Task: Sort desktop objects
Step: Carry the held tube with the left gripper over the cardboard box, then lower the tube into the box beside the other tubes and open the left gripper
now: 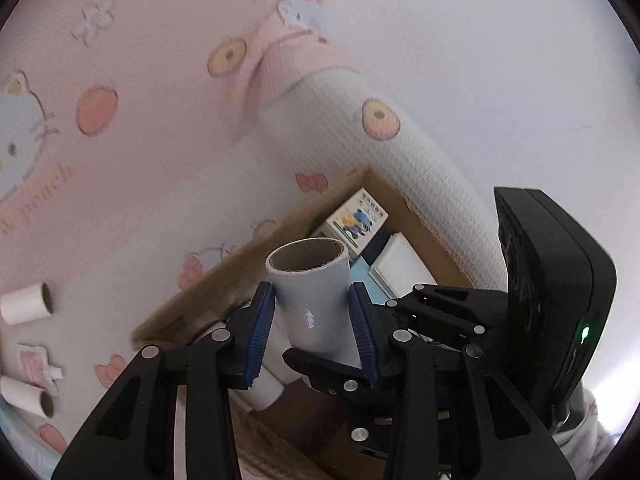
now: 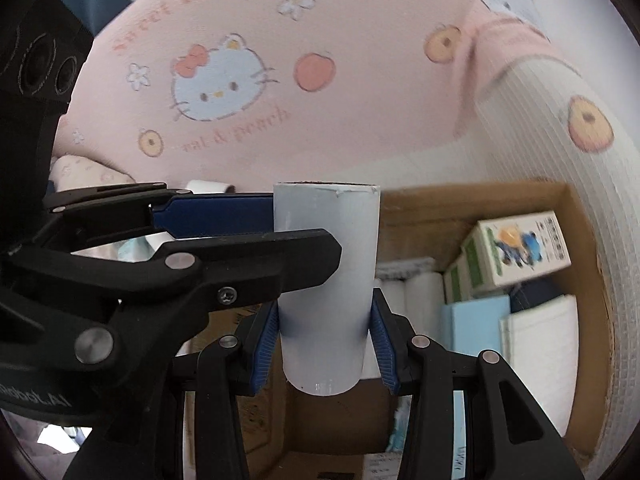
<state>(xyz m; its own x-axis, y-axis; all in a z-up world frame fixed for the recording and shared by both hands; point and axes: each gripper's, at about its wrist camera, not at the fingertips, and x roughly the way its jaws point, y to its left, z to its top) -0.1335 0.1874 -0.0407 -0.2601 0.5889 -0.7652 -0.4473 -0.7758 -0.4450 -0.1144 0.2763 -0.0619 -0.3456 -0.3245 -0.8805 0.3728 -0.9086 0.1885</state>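
— Hanging over the cardboard box, whose walls leave open room above?
— Yes. Both the left gripper and right gripper clamp the white tube, one crosswise to the other.

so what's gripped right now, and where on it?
One white cardboard tube, gripped by both: right gripper clamps its lower end, left gripper its middle, above the cardboard box.
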